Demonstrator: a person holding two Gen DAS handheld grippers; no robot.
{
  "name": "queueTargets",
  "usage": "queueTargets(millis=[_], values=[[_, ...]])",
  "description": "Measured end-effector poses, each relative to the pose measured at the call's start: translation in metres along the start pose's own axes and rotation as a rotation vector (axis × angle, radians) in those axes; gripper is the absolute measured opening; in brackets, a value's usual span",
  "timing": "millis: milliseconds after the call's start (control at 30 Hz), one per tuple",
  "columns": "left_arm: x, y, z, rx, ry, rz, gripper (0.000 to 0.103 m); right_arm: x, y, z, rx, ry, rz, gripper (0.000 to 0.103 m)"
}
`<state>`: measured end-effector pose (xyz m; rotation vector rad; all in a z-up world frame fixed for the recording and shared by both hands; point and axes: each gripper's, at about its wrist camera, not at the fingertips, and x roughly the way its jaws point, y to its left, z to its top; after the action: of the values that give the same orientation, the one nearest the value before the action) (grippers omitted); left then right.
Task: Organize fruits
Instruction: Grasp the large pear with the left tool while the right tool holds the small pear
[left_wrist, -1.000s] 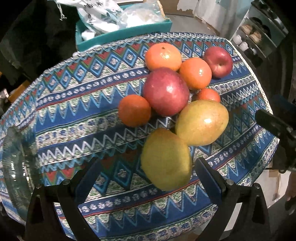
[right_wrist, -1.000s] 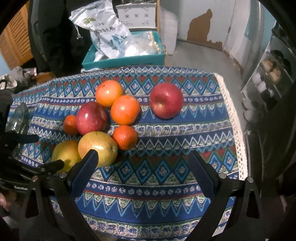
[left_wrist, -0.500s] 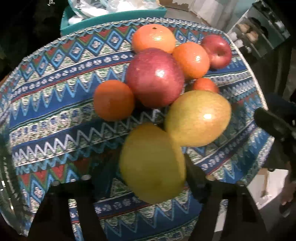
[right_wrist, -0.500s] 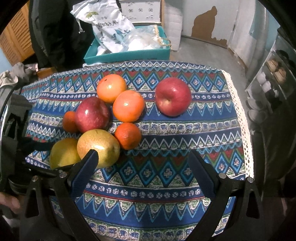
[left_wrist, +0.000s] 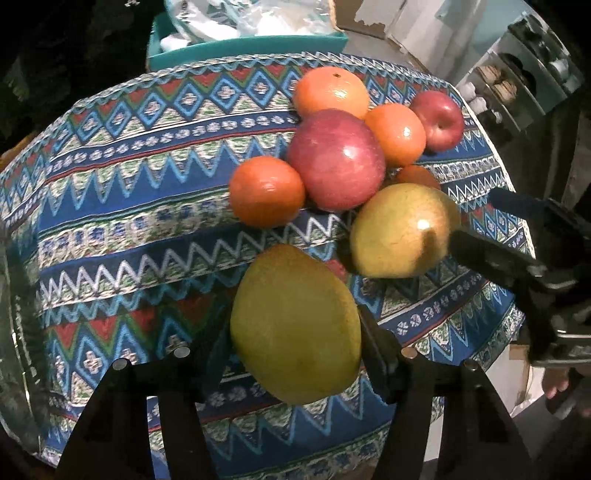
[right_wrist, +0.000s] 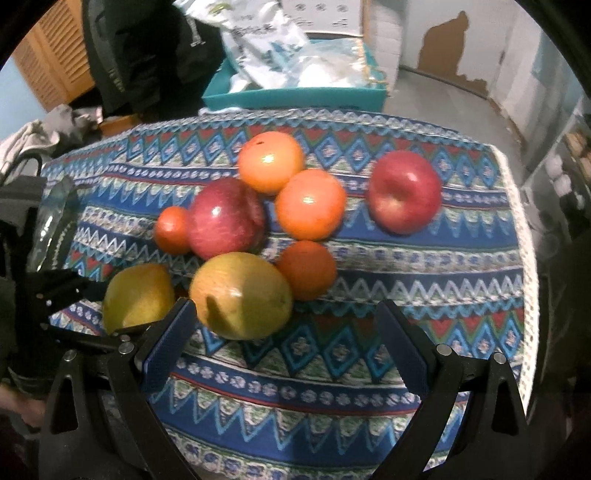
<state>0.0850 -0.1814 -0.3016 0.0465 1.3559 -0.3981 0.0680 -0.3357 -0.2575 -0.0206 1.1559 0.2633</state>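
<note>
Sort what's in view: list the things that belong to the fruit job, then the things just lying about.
Job:
- two pears: one in the left gripper, one before the open right gripper
- two apples
- four oranges
- glass dish, probably

Lying about:
- teal box of bags
- dark clothing
- tablecloth

pears (right_wrist: 241, 295): 2 | apples (right_wrist: 405, 192): 2 | oranges (right_wrist: 309, 204): 4 | grippers (right_wrist: 284, 332): 2 | glass bowl (right_wrist: 48, 225): 1

Grey floor (right_wrist: 443, 96), peeling white wall (right_wrist: 480, 40), wooden louvred door (right_wrist: 55, 62) at left.
</note>
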Motion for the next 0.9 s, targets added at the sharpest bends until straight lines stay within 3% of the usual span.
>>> queueTargets(millis=[333, 600, 667, 733, 900], values=[[-0.019, 0.038, -0.012, -0.048, -0.013, 0.029, 0.065, 0.036, 0.016, 0.008, -0.039, 0.078, 0.038, 0.096], [-0.027, 0.056, -0.015, -0.078, -0.027, 0.035, 0.065, 0.049, 0.025, 0.009, -0.080, 0.103, -0.007, 0.093], [-0.029, 0.059, -0.016, -0.084, -0.029, 0.035, 0.065, 0.050, 0.027, 0.009, -0.090, 0.107, -0.025, 0.090], [-0.032, 0.064, -0.018, -0.089, -0.030, 0.034, 0.065, 0.047, 0.030, 0.009, -0.095, 0.107, -0.015, 0.080], [-0.032, 0.064, -0.019, -0.102, -0.032, 0.032, 0.065, 0.045, 0.036, 0.007, -0.104, 0.120, -0.033, 0.079]])
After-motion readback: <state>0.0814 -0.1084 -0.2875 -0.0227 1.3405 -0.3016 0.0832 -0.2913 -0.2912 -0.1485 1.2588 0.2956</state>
